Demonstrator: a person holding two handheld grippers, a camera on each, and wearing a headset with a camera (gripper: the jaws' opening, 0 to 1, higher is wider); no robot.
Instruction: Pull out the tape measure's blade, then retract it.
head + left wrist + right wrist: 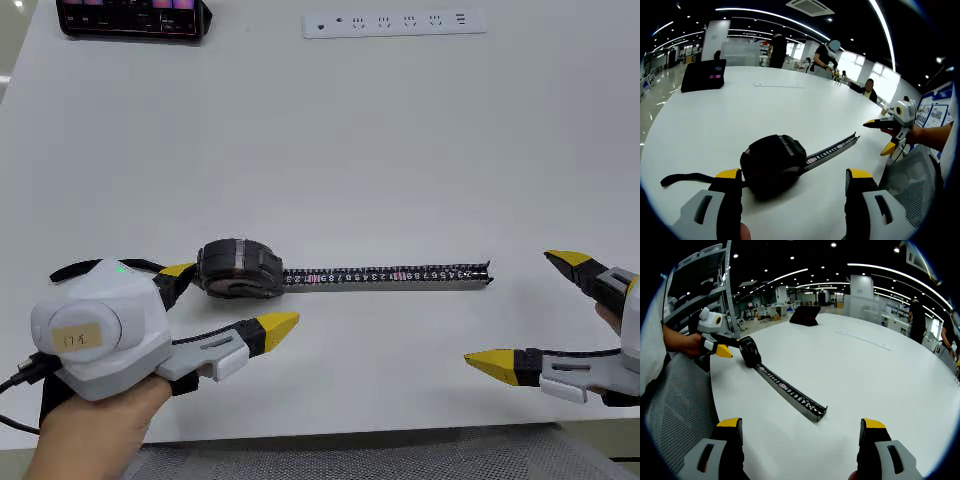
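In the head view, the tape measure (238, 268) lies on the white table (350, 130), a little left of the middle, and its blade (385, 276) is pulled out flat to the right, with the end hook (487, 273) resting on the surface. The left gripper (228, 300) is at the lower left, held in a hand (90, 430); its 2 jaws are spread wide and grasp nothing. The far jaw tip is just beside the case; I cannot tell if it touches. The right gripper (530, 310) is at the right edge, also spread wide and empty, near the hook but apart from it. A power strip (394, 23) and a dark device (133, 17) lie at the far edge. In the left gripper view, the black case sits between the 2 yellow-tipped jaws, closer to the left one, and a black strap (685, 178) trails away from it. In the right gripper view, the blade runs from the case toward the camera and ends ahead of the parted jaws.
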